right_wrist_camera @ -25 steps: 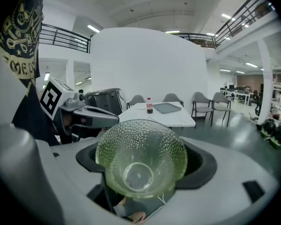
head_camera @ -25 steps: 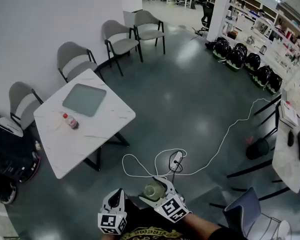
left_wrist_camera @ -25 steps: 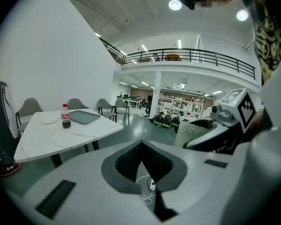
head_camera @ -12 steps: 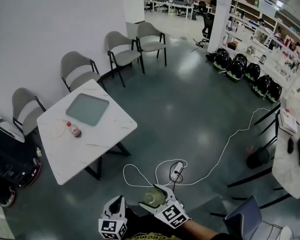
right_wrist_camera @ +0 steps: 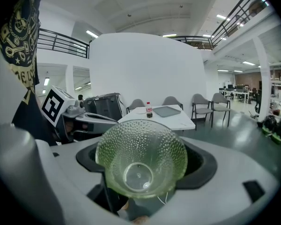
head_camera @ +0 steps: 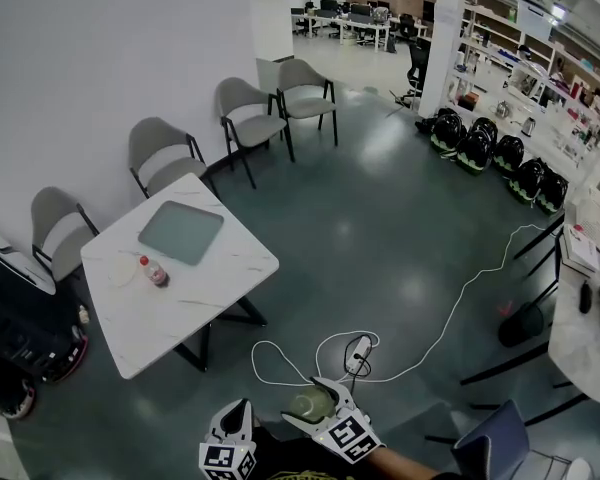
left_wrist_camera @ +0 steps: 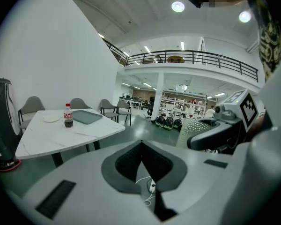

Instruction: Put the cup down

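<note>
- So, got the right gripper (head_camera: 314, 406) low at the bottom edge of the head view, with its jaws pinching a clear greenish cup (right_wrist_camera: 140, 161) by the sides.
- Shows up in the right gripper view mouth-first: dimpled wall all round, smooth round base at the far end.
- Hangs in the air over the dark glossy floor (head_camera: 380, 218), not set on anything, and well apart from the white desk (head_camera: 180, 308) off to the left.
- Got the left gripper (head_camera: 232, 430) just beside the right one and not touching the cup, with its jaws pressed together at the tips and holding nothing.
- Through the hollow behind those closed tips, can spot a bit of white cable (head_camera: 467, 283) and a power strip (head_camera: 357, 349) lying on the floor below.
- On the desk, can make out a small bottle (head_camera: 152, 271) with a red label, standing upright, with a grey tray (head_camera: 181, 231) lying flat near it and a pale plate (left_wrist_camera: 51, 118) just on its other side.
- Behind the desk, counting four grey chairs (head_camera: 250, 108) lined up along the white wall.
- Over by the shelves on the right, seeing a row of rounded black-and-green things (head_camera: 480, 140) on the floor, too small to tell what exactly.
</note>
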